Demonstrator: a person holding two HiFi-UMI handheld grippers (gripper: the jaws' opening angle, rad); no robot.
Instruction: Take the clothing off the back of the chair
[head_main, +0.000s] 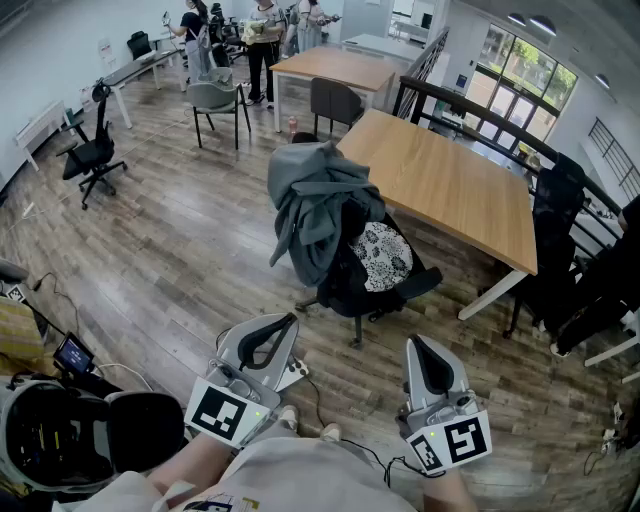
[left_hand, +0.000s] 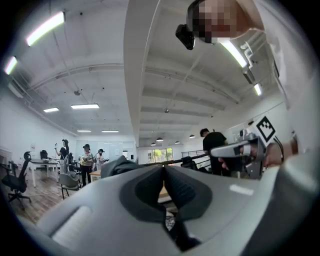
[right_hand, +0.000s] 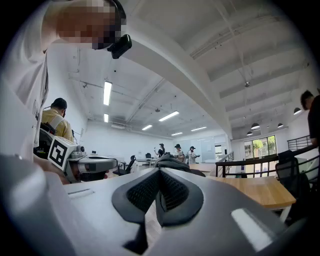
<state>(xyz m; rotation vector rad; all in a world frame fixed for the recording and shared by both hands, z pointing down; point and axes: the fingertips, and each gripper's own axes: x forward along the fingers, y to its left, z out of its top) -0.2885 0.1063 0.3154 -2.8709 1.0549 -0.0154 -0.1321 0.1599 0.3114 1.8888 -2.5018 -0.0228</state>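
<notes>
Clothing (head_main: 318, 205) drapes the chair (head_main: 345, 285) back; left tool (head_main: 285, 325) and right tool (head_main: 418, 350) (both empty) are closed.

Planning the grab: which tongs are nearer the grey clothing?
Left. The left tongs sit in front of the grey clothing, apart from it; the right tongs are farther off to its right.
</notes>
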